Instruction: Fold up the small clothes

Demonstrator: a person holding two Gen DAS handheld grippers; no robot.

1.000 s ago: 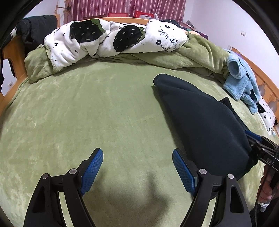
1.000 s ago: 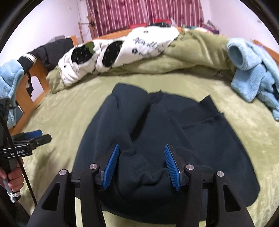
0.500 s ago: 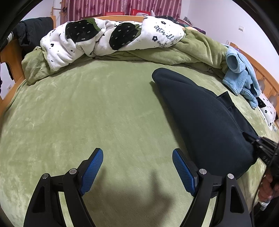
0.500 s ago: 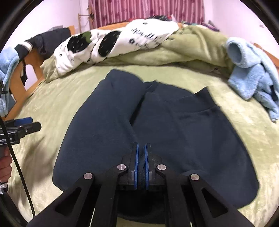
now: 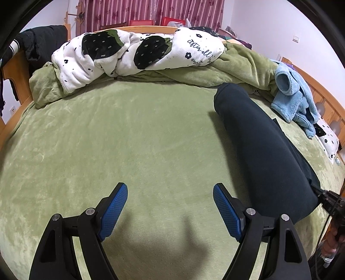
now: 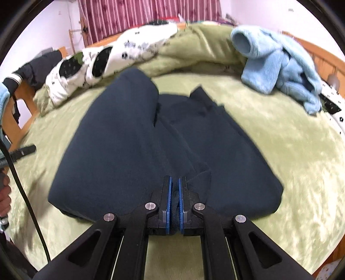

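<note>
Gripping a fold of a dark navy fleece garment (image 6: 133, 137), the right gripper (image 6: 175, 202) has its two blue-padded fingers (image 6: 168, 200) clamped on the cloth at the garment's near hem; the jaws have just been closing, and dark fabric shows pinched between the pads. This garment lies spread on a light green plush bedspread (image 5: 120, 137), towards the right side of the bed, with one side doubled over into a thick rounded roll and a pointed flap sticking up at its far end.

On bare green bedspread left of the garment, the left gripper (image 5: 170, 206) hovers with its blue pads (image 5: 113, 209) spread wide apart and nothing between them. From its view the navy garment (image 5: 265, 148) runs along the right, just beside the right-hand pad.

At the far edge of the bed lie a bunched white blanket printed with black strawberries (image 5: 133, 53) and a heap of green bedding. A pale blue fluffy garment (image 6: 273, 64) sits near the bed's far right corner. Behind stand a wooden bed frame and maroon striped curtains (image 5: 151, 10).
</note>
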